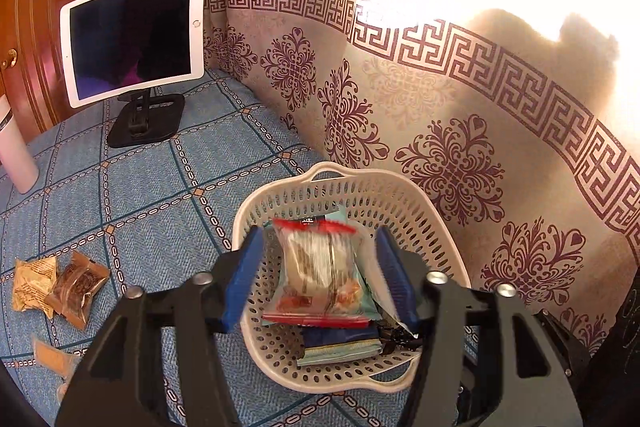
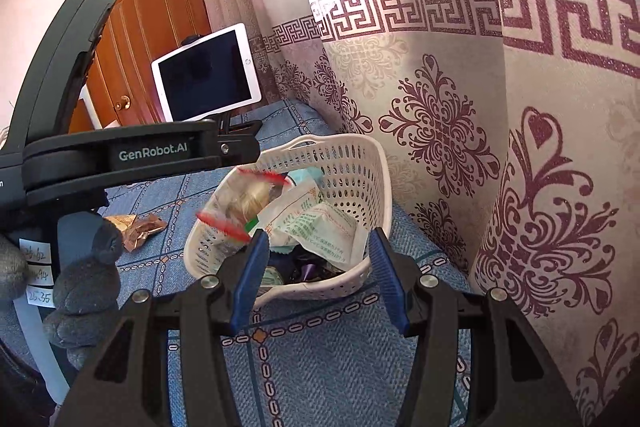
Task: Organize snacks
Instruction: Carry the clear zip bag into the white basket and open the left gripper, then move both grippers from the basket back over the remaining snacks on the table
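My left gripper (image 1: pixel 319 233) is open above the white perforated basket (image 1: pixel 420 211). A clear snack packet with red sealed ends (image 1: pixel 316 271) lies between its blue pads with a gap on both sides. In the right wrist view that packet (image 2: pixel 240 199) is blurred, tilted over the basket's left rim (image 2: pixel 360 163), under the left gripper's black housing (image 2: pixel 152 153). The basket holds several other packets, among them a white-green one (image 2: pixel 320 227). My right gripper (image 2: pixel 319 239) is open just short of the basket with nothing between its fingers.
A tablet on a black stand (image 1: pixel 132 35) sits at the far end of the blue checked cover (image 1: pixel 140 195). Loose brown snack packets (image 1: pixel 60 287) lie left of the basket. A white bottle (image 1: pixel 16 155) stands at far left. The patterned curtain (image 1: pixel 440 107) hangs close behind the basket.
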### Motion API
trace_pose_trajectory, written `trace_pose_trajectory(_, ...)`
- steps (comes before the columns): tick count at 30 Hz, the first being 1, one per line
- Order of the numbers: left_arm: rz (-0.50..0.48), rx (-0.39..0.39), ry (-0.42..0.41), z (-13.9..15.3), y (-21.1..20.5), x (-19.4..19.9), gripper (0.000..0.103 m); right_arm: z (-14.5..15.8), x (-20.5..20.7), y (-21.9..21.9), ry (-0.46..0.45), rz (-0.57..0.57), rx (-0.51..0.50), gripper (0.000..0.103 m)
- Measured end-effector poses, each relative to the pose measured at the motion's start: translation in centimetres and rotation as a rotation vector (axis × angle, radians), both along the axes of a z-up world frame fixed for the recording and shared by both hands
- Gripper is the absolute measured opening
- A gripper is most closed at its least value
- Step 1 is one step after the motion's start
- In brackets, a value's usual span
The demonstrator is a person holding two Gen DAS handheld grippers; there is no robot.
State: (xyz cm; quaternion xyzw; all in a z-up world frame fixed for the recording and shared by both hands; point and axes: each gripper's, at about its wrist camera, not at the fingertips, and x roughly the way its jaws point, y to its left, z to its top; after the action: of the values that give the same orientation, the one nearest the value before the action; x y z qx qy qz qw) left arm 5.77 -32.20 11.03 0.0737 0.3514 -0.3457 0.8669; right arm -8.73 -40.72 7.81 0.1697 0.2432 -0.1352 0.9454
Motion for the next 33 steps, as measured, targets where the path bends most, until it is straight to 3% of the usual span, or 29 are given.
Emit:
trace_pose_trajectory(2,0.027,-0.017,0.004,0.0,0.5,0.2,0.086,0.0,-0.1,-0.1,0.0,-0.003,0.003,0.053)
trace_pose_trajectory(7,0.115,-0.023,0.043,-0.5,2.5,1.5,0.086,0.0,-0.3,0.0,-0.002,-0.008,0.0,0.053)
trace_pose_trajectory(12,0.203,0.028,0.025,-0.8,4.0,2.2,0.086,0.2,-0.2,0.4,-0.009,0.002,0.003,0.053)
trace_pose_trajectory(19,0.239,0.027,0.025,-0.9,5.4,2.1,0.089,0.8,-0.2,0.9,-0.029,0.015,0.007,0.055)
trace_pose_trajectory(22,0.256,0.036,0.001,-0.6,5.9,1.9,0.089,1.0,-0.2,1.1,-0.038,0.023,0.012,0.055)
trace_pose_trajectory(24,0.267,0.042,-0.018,-0.3,6.5,1.7,0.095,1.1,-0.2,1.4,-0.048,0.029,0.015,0.06)
trace_pose_trajectory(33,0.343,0.054,-0.063,0.5,10.0,1.6,0.095,1.7,0.2,3.2,-0.072,0.089,0.009,0.06)
